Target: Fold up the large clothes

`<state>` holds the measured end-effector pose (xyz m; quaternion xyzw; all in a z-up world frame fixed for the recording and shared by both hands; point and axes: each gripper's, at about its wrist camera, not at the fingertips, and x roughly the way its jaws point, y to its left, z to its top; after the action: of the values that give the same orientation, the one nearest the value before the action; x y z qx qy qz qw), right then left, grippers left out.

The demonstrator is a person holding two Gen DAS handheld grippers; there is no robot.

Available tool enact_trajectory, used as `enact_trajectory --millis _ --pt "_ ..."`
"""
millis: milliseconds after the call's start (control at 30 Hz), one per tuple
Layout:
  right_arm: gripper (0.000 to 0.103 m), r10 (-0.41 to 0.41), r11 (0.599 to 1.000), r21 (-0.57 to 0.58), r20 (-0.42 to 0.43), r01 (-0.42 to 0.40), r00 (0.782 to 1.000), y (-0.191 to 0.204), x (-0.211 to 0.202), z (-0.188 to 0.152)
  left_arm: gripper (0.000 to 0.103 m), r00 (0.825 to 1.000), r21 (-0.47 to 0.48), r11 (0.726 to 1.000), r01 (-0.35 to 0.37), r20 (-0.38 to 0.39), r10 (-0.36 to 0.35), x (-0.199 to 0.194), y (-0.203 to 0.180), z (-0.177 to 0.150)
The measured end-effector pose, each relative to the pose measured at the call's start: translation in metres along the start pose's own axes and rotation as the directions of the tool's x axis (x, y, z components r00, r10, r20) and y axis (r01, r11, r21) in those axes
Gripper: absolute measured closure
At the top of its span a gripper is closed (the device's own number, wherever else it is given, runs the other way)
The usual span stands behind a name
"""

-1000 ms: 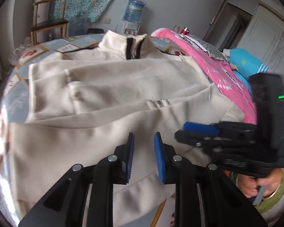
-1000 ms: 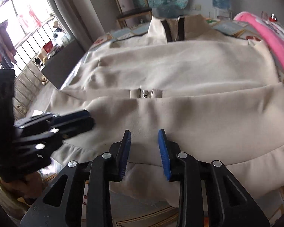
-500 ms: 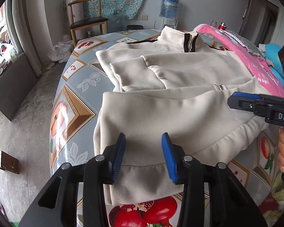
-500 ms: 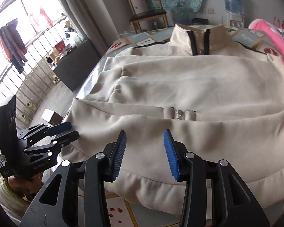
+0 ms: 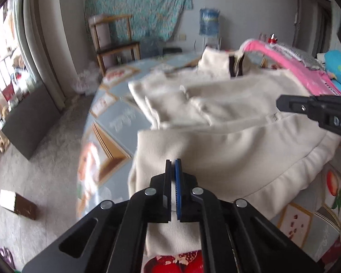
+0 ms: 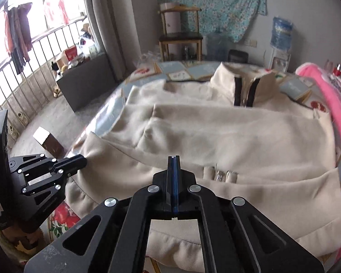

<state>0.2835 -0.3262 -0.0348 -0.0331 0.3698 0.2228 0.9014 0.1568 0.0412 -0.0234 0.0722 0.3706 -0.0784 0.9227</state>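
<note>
A large cream jacket [image 5: 234, 136] with a black-edged zip collar lies partly folded on the patterned table; it also shows in the right wrist view [image 6: 227, 136]. My left gripper [image 5: 173, 170] is shut at the jacket's near-left hem; it appears in the right wrist view [image 6: 79, 159] touching that corner. My right gripper [image 6: 173, 168] is shut over the near hem, and no cloth shows between its pads. It shows in the left wrist view [image 5: 284, 103] above the jacket's right side.
The table [image 5: 111, 122] has a blue fruit-print cover. A pink blanket [image 6: 334, 104] lies along the right side. A wooden chair [image 6: 181, 38], water bottles [image 6: 282, 33], a dark cabinet [image 6: 86, 82] and a small box [image 6: 48, 141] stand around.
Both grippers have gone from open to shut. The left has pulled back to the jacket's near-left corner; the right has drawn back toward the near hem.
</note>
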Motion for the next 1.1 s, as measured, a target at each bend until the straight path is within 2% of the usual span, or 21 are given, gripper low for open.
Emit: enact_trajectory --millis 67,133,200,267,300,333,500,533,600,667,700,767,900,967,1033,1100 --pt "0.103 -0.007 1.000 -0.014 0.016 0.007 1.000 0.001 -0.004 0.006 0.100 0.999 0.012 1.000 -0.011 0.037 0.011 -0.012 -0.001 0.003" --pt "0.100 0.015 1.000 -0.001 -0.040 -0.015 0.999 -0.003 0.009 0.004 0.100 0.999 -0.004 1.000 -0.003 0.040 0.003 -0.011 0.002 0.004" --pt "0.093 0.013 0.999 0.039 -0.082 -0.009 0.997 -0.008 0.021 -0.002 0.100 0.999 -0.028 1.000 -0.001 0.032 0.002 -0.005 0.007 0.002" --pt "0.050 0.038 0.998 0.060 -0.117 -0.031 0.992 -0.010 0.026 -0.010 0.100 0.999 -0.037 0.999 0.002 0.035 -0.001 -0.003 0.008 0.001" --pt "0.045 0.035 0.998 0.060 -0.121 -0.028 0.992 -0.009 0.026 -0.012 0.100 0.999 -0.032 0.999 0.000 0.032 0.001 -0.001 0.008 0.000" --pt "0.045 0.020 0.999 0.046 -0.124 -0.014 0.992 -0.008 0.026 -0.015 0.100 1.000 -0.028 1.000 -0.002 0.029 0.003 0.001 0.007 -0.001" --pt "0.047 -0.034 0.999 0.008 -0.227 0.036 0.973 -0.009 0.057 -0.026 0.100 1.000 -0.009 1.000 -0.007 0.026 0.007 0.008 0.004 -0.002" --pt "0.052 -0.044 0.999 -0.004 -0.220 0.044 0.975 -0.008 0.060 -0.026 0.100 1.000 -0.005 1.000 -0.010 0.027 0.010 0.008 0.004 -0.003" --pt "0.082 -0.120 0.991 -0.079 -0.205 0.106 0.971 -0.001 0.060 -0.027 0.100 1.000 0.005 1.000 -0.015 0.026 0.015 0.009 0.003 -0.004" --pt "0.096 -0.114 0.991 -0.087 -0.203 0.098 0.973 -0.001 0.060 -0.027 0.100 1.000 0.003 1.000 -0.012 0.022 0.012 0.011 0.003 -0.005" --pt "0.099 -0.113 0.992 -0.084 -0.197 0.098 0.974 -0.003 0.059 -0.028 0.100 1.000 0.002 1.000 -0.009 0.021 0.009 0.012 0.003 -0.006" --pt "0.101 -0.099 0.995 -0.048 -0.179 0.092 0.979 -0.008 0.053 -0.028 0.100 1.000 -0.002 1.000 -0.006 0.026 0.006 0.011 0.003 -0.007" --pt "0.101 -0.078 0.997 0.023 -0.046 0.079 0.996 -0.012 0.016 -0.013 0.100 0.995 0.003 1.000 -0.026 0.093 0.026 -0.011 0.001 -0.003" --pt "0.101 -0.080 0.997 0.016 -0.013 0.080 0.997 -0.010 0.009 -0.005 0.100 0.993 0.012 0.999 -0.039 0.107 0.038 -0.015 -0.001 0.000" --pt "0.101 -0.091 0.996 0.009 -0.025 0.091 0.996 -0.010 0.019 -0.004 0.100 0.995 0.023 0.998 -0.052 0.081 0.050 -0.004 -0.002 0.001" --pt "0.101 -0.089 0.996 0.021 -0.071 0.091 0.994 -0.014 0.040 -0.010 0.097 0.999 0.028 0.999 -0.046 0.009 0.045 0.013 -0.001 0.000"
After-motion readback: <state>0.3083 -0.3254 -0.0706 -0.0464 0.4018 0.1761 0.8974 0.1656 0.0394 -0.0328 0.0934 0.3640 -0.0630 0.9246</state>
